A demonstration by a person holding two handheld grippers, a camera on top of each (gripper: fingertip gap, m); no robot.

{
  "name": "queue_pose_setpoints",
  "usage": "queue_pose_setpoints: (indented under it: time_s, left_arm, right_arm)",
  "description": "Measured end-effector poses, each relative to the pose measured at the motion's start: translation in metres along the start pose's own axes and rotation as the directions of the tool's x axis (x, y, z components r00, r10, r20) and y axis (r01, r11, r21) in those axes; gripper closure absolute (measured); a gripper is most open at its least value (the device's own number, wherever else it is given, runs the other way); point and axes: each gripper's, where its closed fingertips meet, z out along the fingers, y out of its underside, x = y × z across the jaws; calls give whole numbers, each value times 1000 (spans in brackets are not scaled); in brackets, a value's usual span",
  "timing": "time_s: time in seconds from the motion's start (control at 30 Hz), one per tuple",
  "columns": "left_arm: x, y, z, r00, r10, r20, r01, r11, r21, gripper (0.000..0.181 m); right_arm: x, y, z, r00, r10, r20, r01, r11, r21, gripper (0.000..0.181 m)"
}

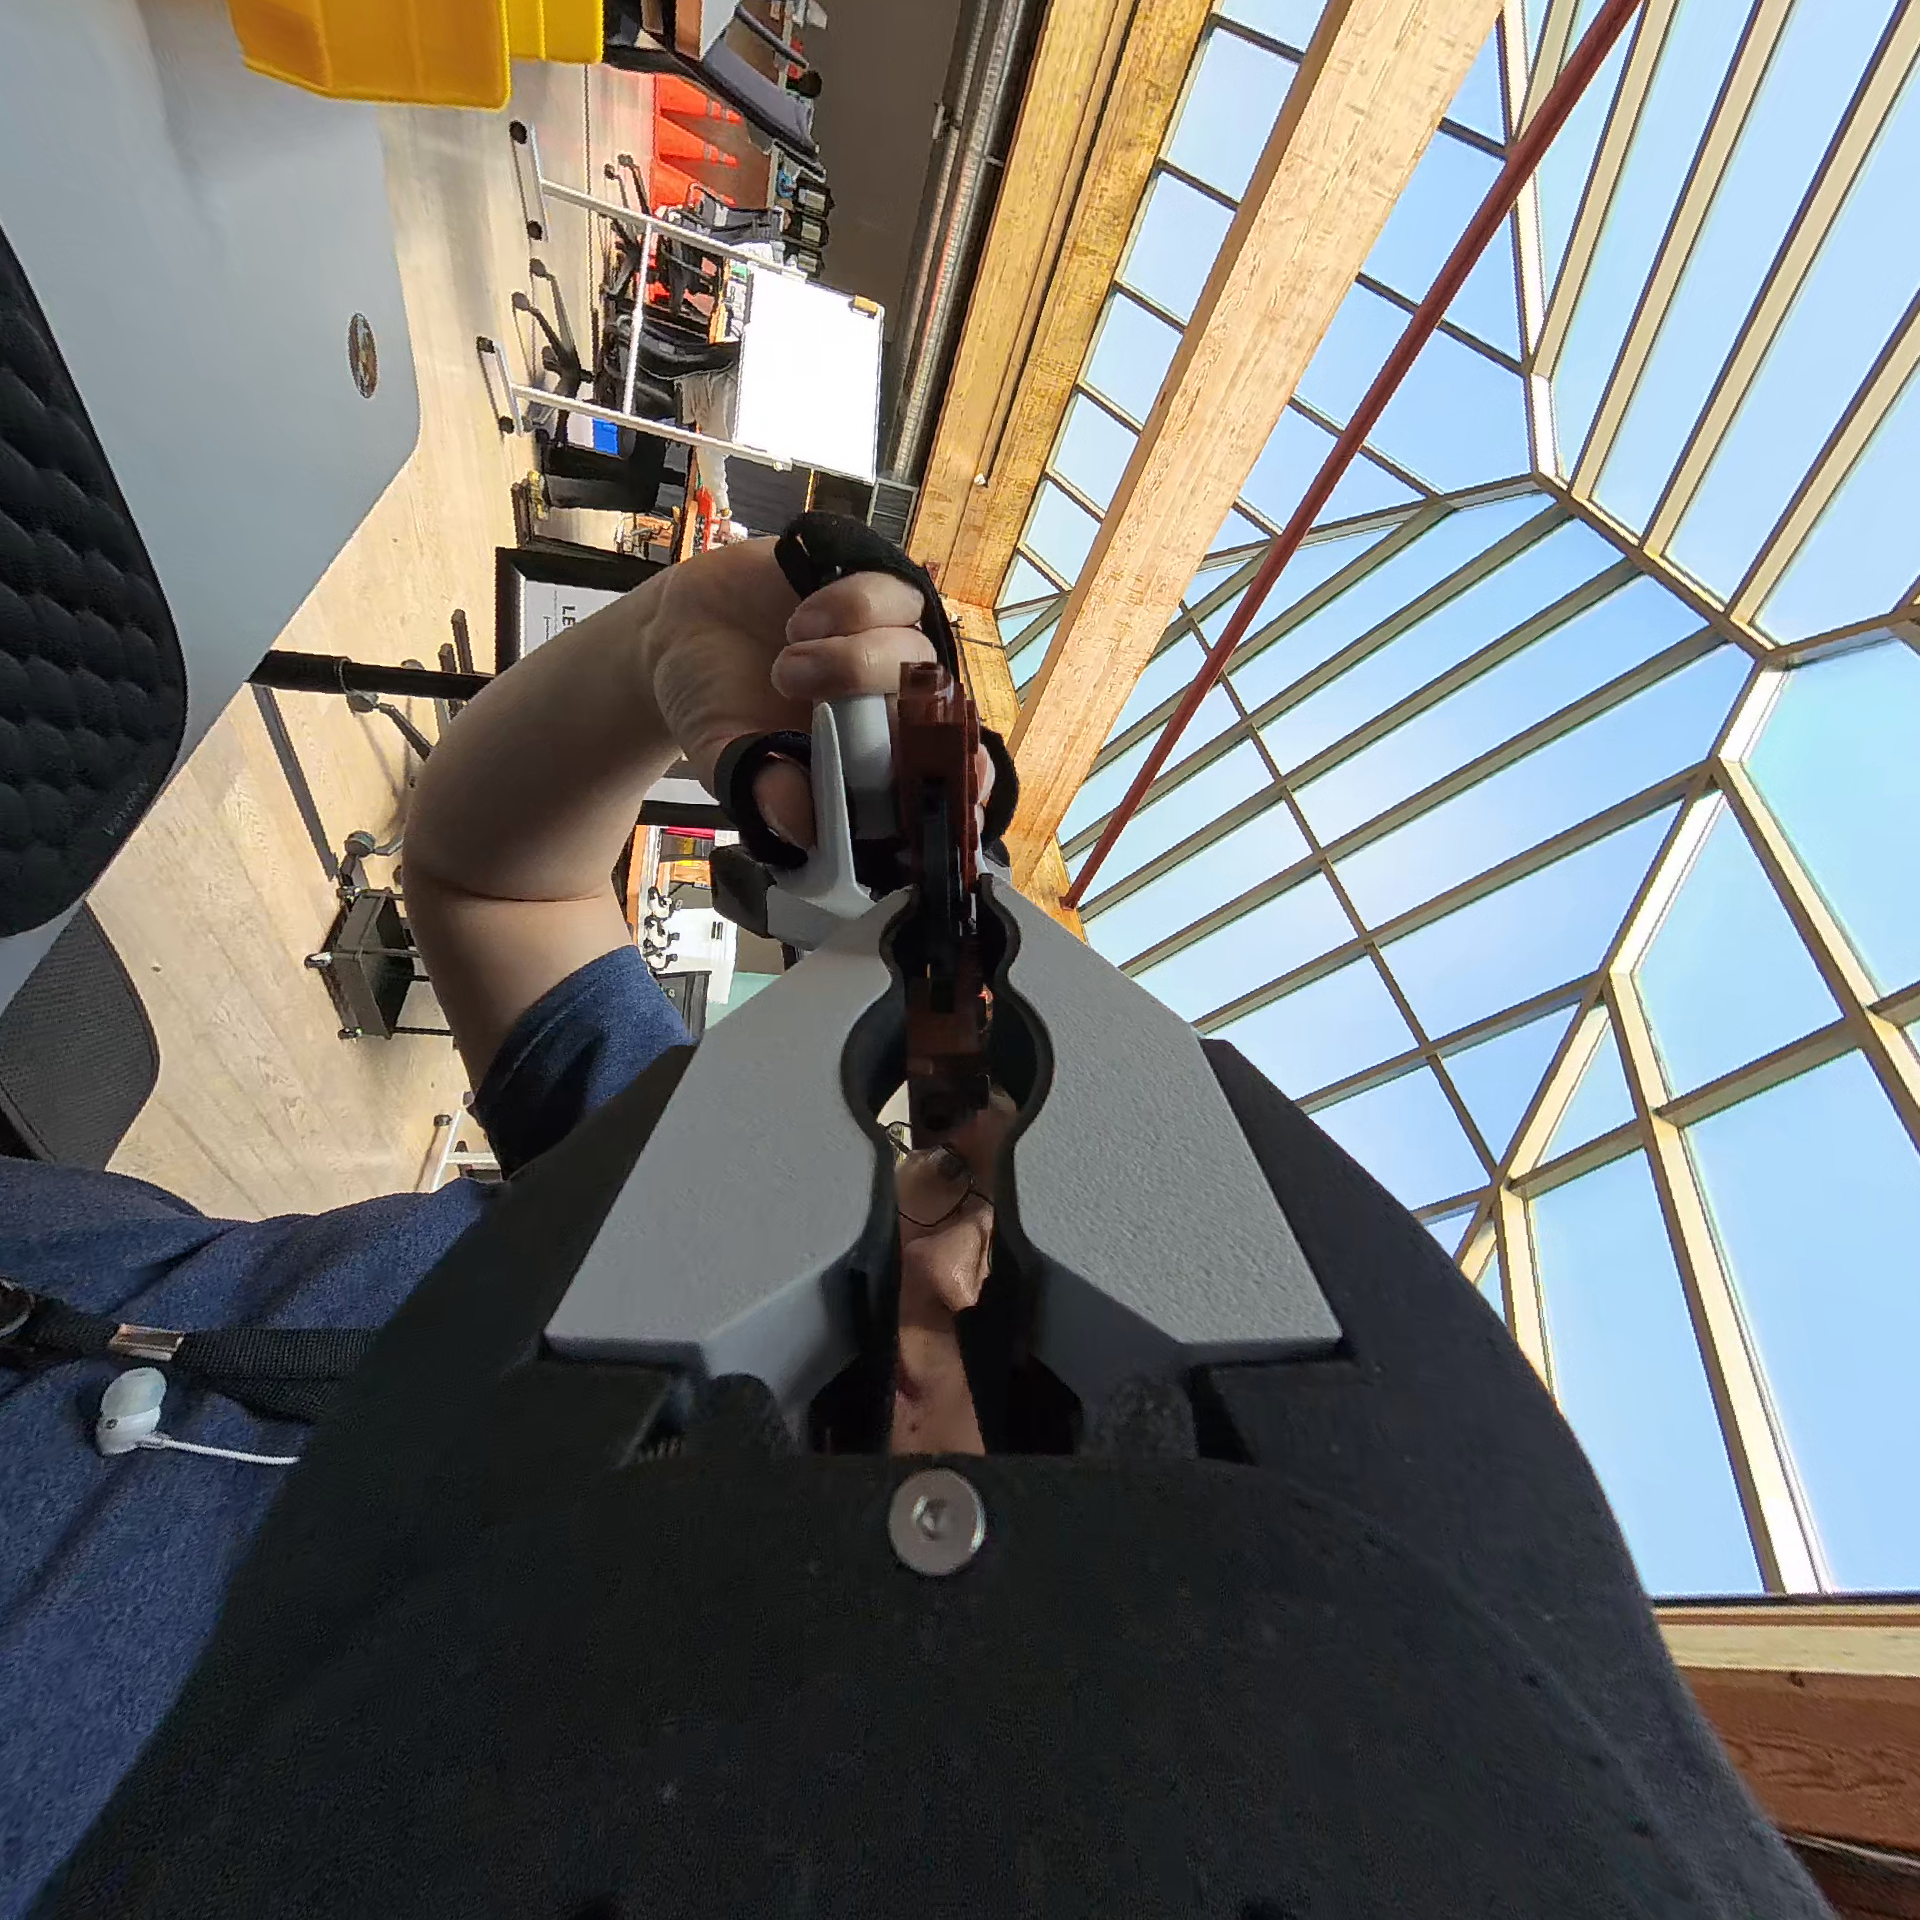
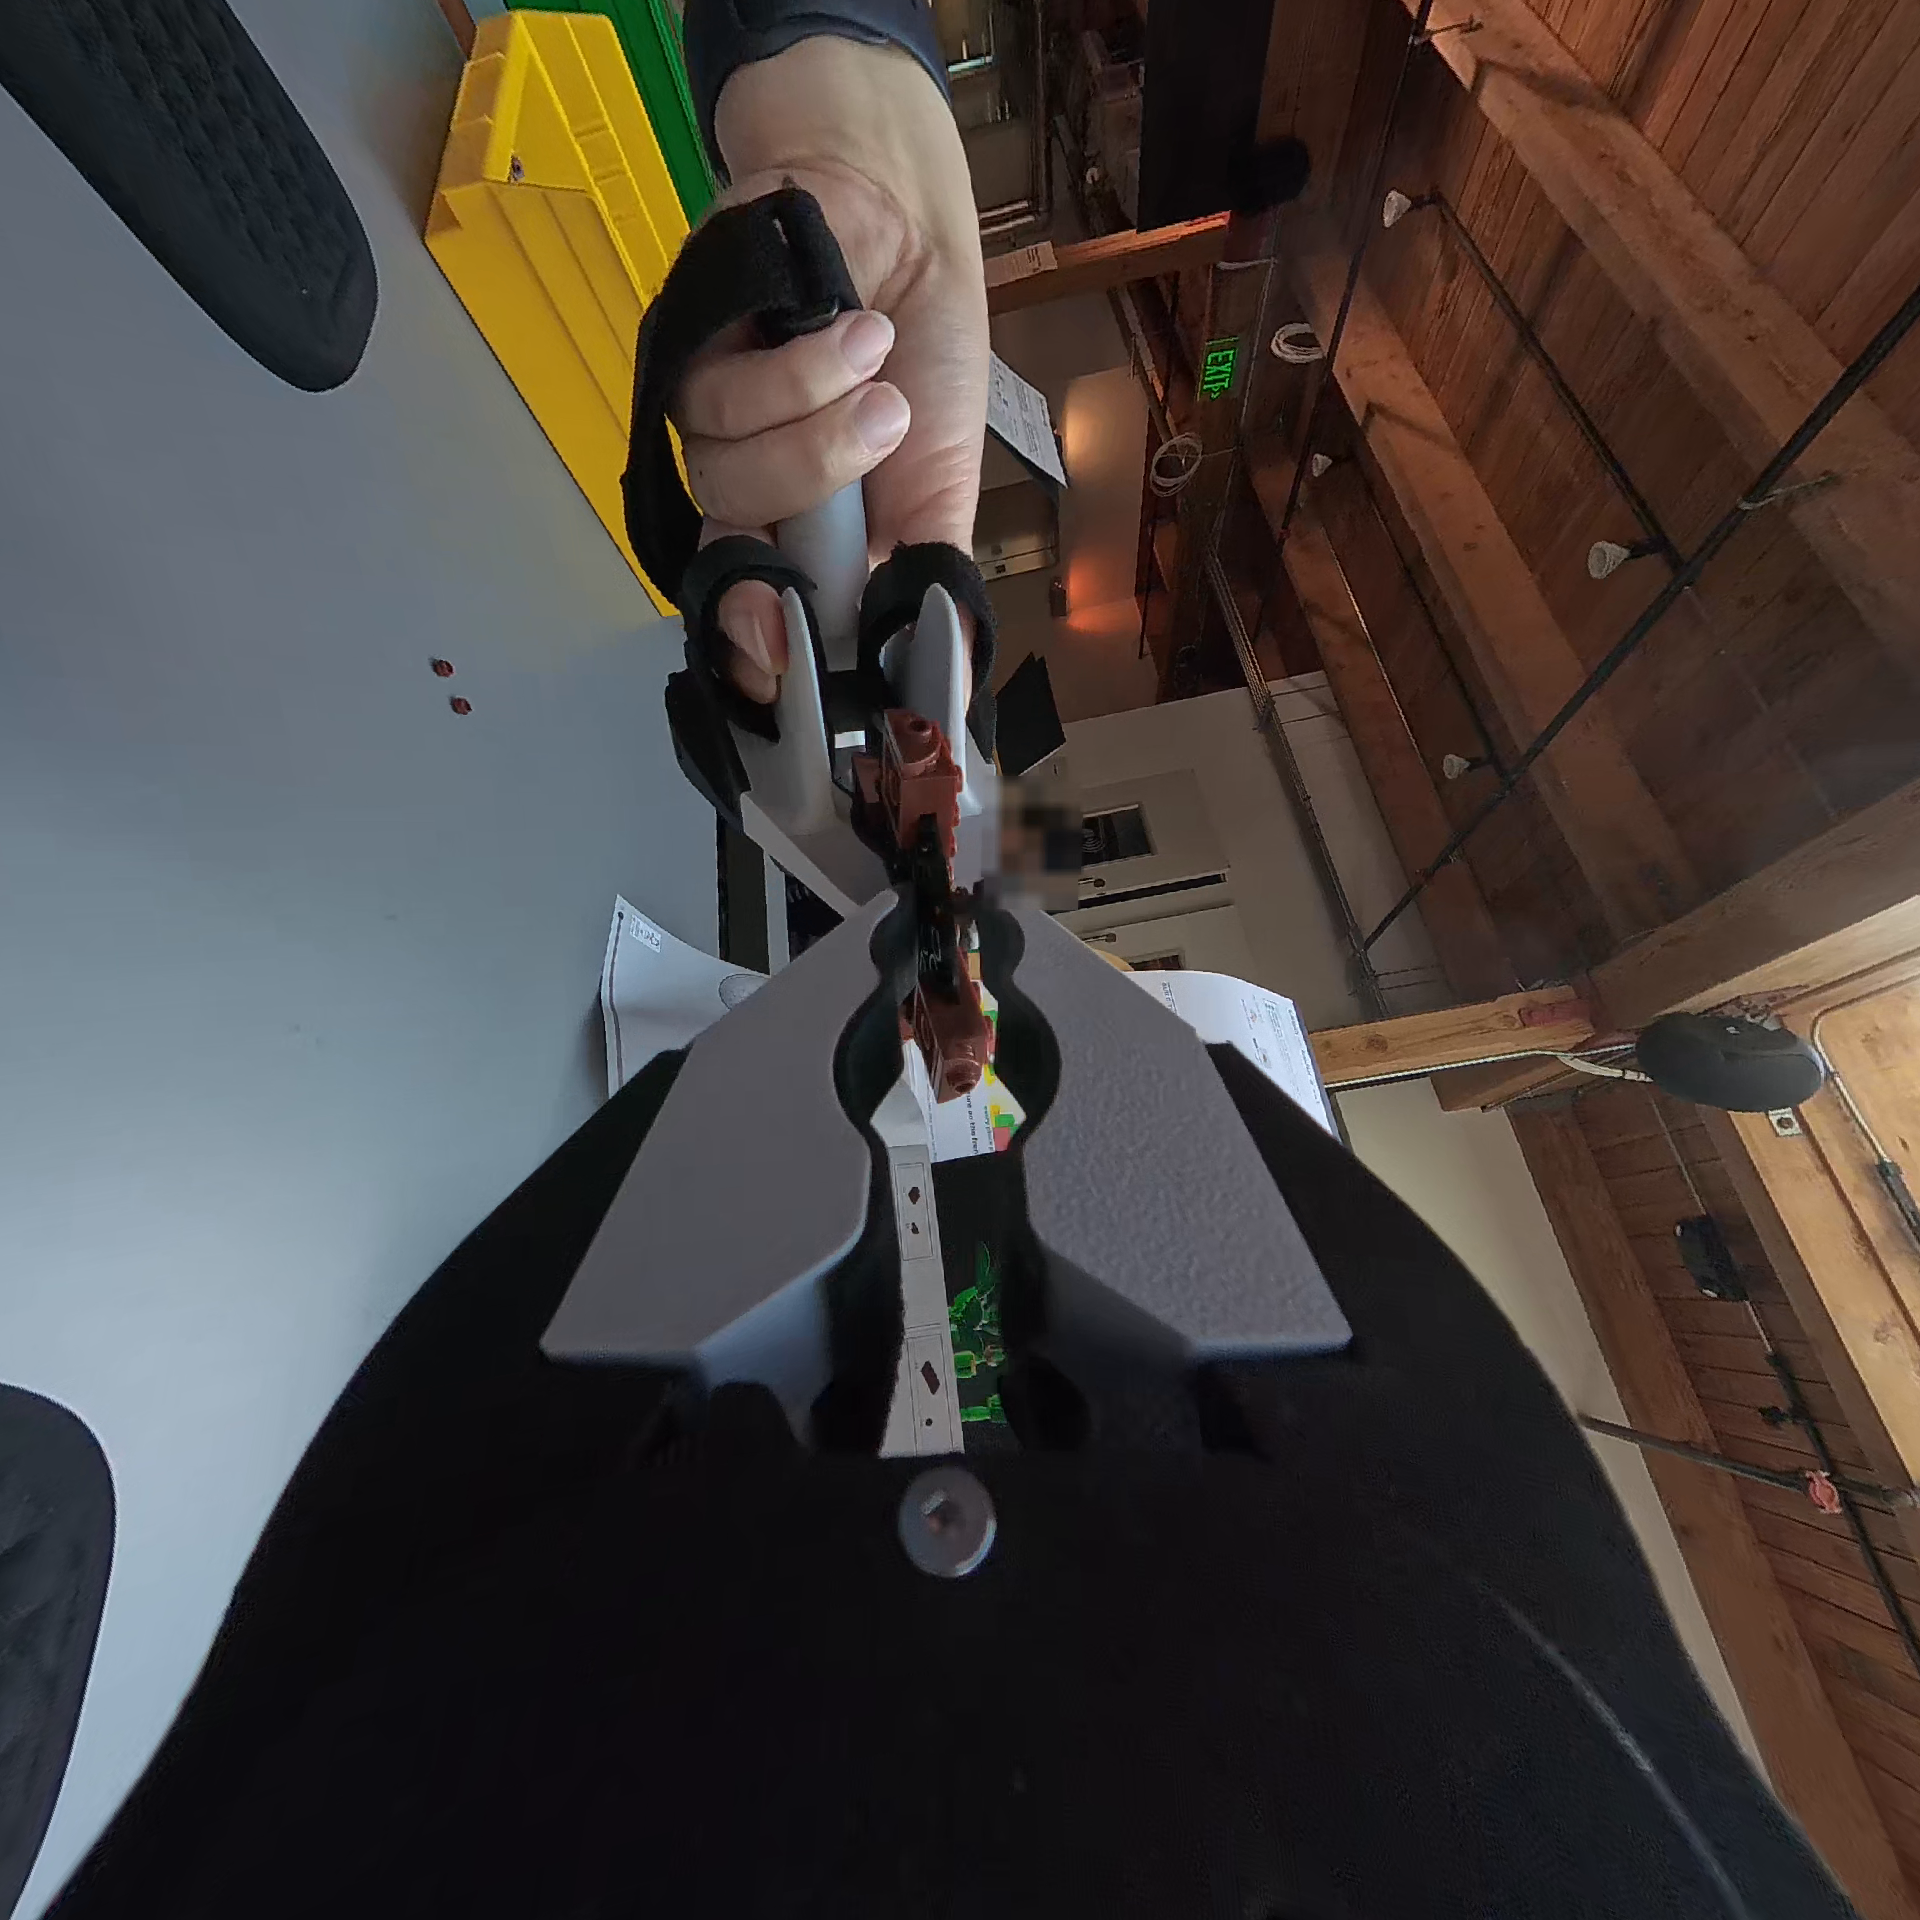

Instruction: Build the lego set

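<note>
- Lego assembly of reddish-brown and black bricks, long and narrow (image 1: 940,831), is up in the air between your two tools, well clear of the pale grey tabletop (image 2: 260,831).
- Your left gripper (image 1: 940,925) has its grey jaws pinched onto one end of it; the right gripper (image 2: 935,925) is pinched onto the other end.
- The long axis runs straight out from each set of tips, so both tools face one another nose to nose along the piece (each wrist view shows the opposite hand just behind it).
- Neither hand is nearer: both already touch it.
- Two small reddish-brown round pieces (image 2: 452,686) lie loose on the tabletop, well apart from the build.
- An open paper instruction booklet (image 2: 665,987) lies below the right gripper, beside a yellow plastic bin (image 2: 540,239).
- My guess is that you are pressing or twisting along that shared axis; keep both tools in line or the thin section may snap apart.
</note>
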Motion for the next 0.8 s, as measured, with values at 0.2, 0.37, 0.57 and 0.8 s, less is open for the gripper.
queue_pose_setpoints:
  time_s: [0.2, 0.37, 0.57, 0.8]
  left_arm:
    - [-6, -6, -5, 999, 33, 33, -34, 999, 25, 175]
    - [-8, -21, -18, 995, 99, 2, -99, 990, 105, 176]
    - [-8, -59, -68, 949, 311, 38, -300, 866, 401, 175]
    - [-40, -65, -84, 979, 204, -7, -175, 856, 486, 175]
  right_arm:
    - [-10, 6, 4, 999, 10, 39, -8, 999, -42, 175]
    - [-18, 17, 10, 995, 99, 30, -98, 994, -46, 148]
    - [-28, 12, 15, 976, 193, -104, -203, 974, -98, 148]
    - [-79, 14, 77, 984, -172, 40, 176, 936, -304, 149]
